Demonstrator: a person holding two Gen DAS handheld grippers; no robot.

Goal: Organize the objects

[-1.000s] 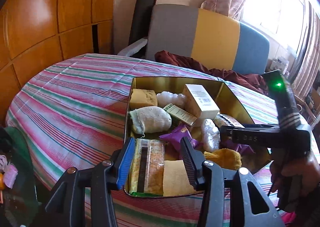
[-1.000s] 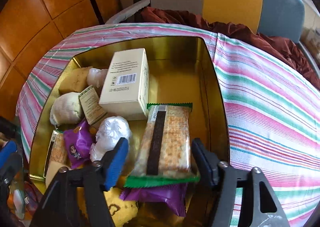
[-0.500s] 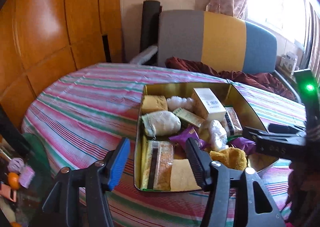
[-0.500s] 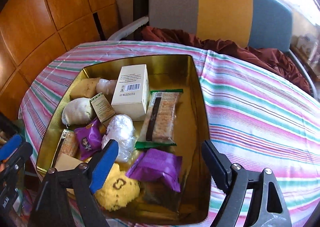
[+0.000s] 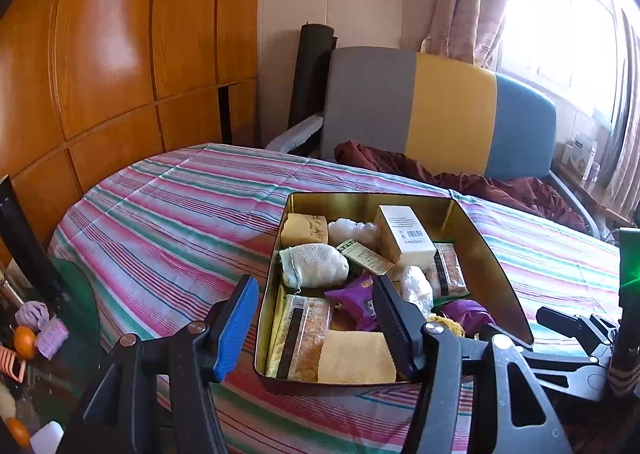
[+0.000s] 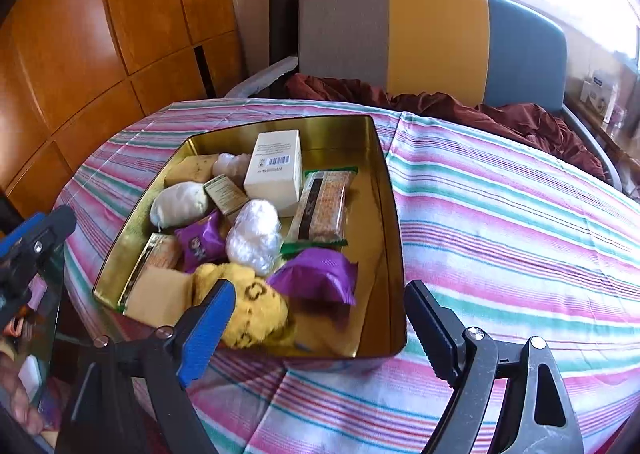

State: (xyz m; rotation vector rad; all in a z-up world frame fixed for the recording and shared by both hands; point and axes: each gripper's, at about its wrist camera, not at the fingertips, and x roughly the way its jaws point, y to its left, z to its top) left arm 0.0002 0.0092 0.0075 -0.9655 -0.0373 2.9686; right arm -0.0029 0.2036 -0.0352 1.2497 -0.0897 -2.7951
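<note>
One gold tin (image 6: pixel 384 214) holds two cracker packs (image 6: pixel 322 206), two purple packets (image 6: pixel 316 274) and one white carton (image 6: pixel 276 170).

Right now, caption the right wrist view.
Open right gripper hovers before a gold tin packed with snacks on the striped tablecloth.

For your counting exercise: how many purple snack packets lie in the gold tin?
2. One packet lies left of the white plastic bundle; the other lies nearer the camera, below the cracker pack. More may hide under the pile.
</note>
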